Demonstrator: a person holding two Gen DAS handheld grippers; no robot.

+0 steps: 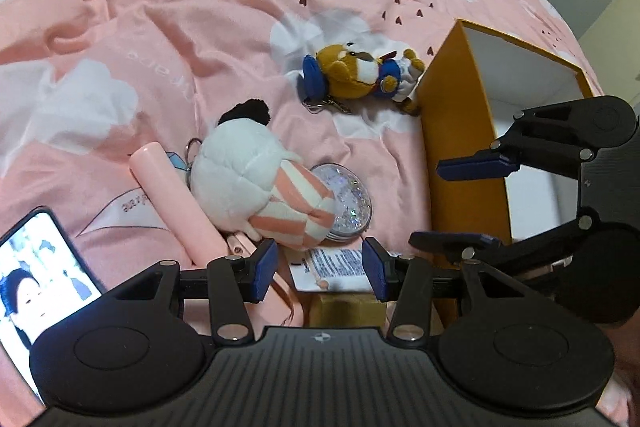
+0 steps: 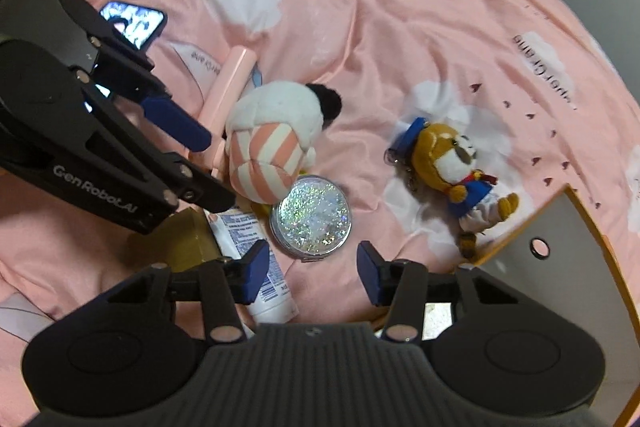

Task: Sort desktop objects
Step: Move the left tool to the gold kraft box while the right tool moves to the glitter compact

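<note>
A white plush with a pink-striped body [image 1: 248,183] [image 2: 276,135] lies on the pink bedspread. Against it rests a round glitter compact [image 1: 352,203] [image 2: 310,215]. A brown bear plush in a blue cap [image 1: 360,75] [image 2: 452,163] lies beside the orange box [image 1: 452,131] [image 2: 592,239]. My left gripper [image 1: 320,267] [image 2: 216,169] hangs open over a white labelled tube [image 1: 336,265] [image 2: 264,287], holding nothing. My right gripper [image 2: 311,273] [image 1: 460,203] is open just below the compact, by the box's edge, with nothing between its fingers.
A pink cylinder [image 1: 172,195] [image 2: 228,83] lies left of the white plush. A lit phone [image 1: 36,267] [image 2: 134,21] sits further left. A small gold box [image 1: 344,311] [image 2: 188,239] lies by the tube. A dark ring [image 2: 539,248] lies inside the orange box.
</note>
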